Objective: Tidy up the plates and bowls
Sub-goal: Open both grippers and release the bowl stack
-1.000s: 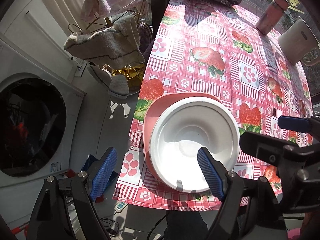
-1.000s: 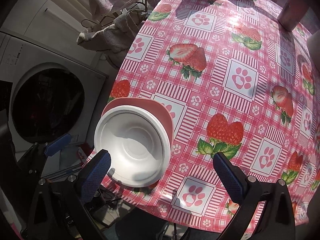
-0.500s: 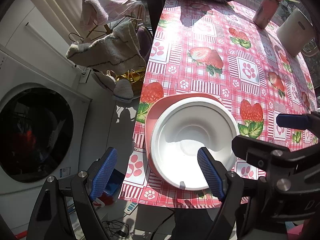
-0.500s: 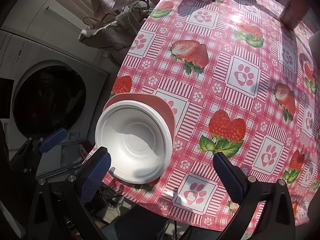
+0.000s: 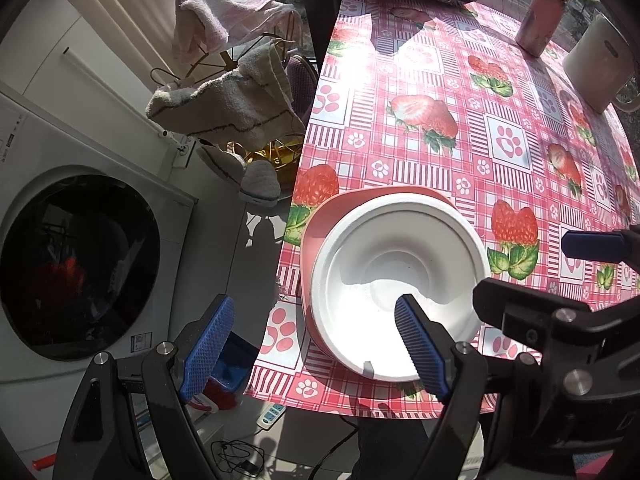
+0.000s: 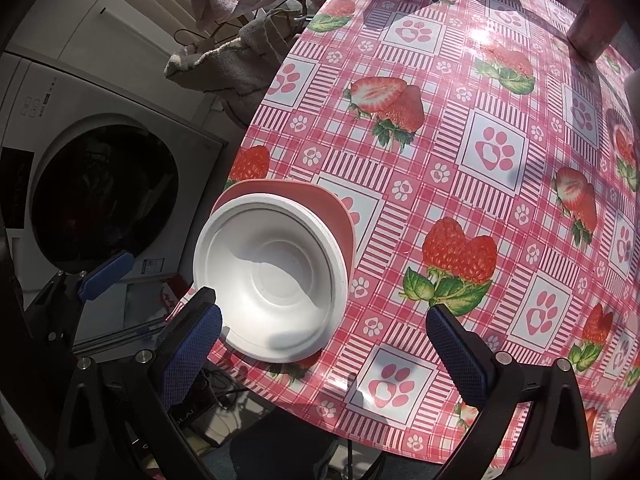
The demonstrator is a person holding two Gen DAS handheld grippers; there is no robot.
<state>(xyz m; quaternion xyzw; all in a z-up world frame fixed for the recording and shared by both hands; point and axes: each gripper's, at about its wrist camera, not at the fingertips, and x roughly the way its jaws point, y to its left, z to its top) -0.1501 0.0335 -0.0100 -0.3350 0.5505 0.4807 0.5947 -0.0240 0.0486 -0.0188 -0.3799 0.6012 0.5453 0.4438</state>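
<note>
A white round foam bowl (image 5: 396, 280) sits nested on a pink plastic plate (image 5: 320, 224) at the lower centre, near the table (image 5: 440, 128) edge. Stacking appears done. Left gripper (image 5: 308, 340) and right gripper (image 6: 324, 344) stand wide, empty. The plate is mostly hidden beneath the bowl.
</note>
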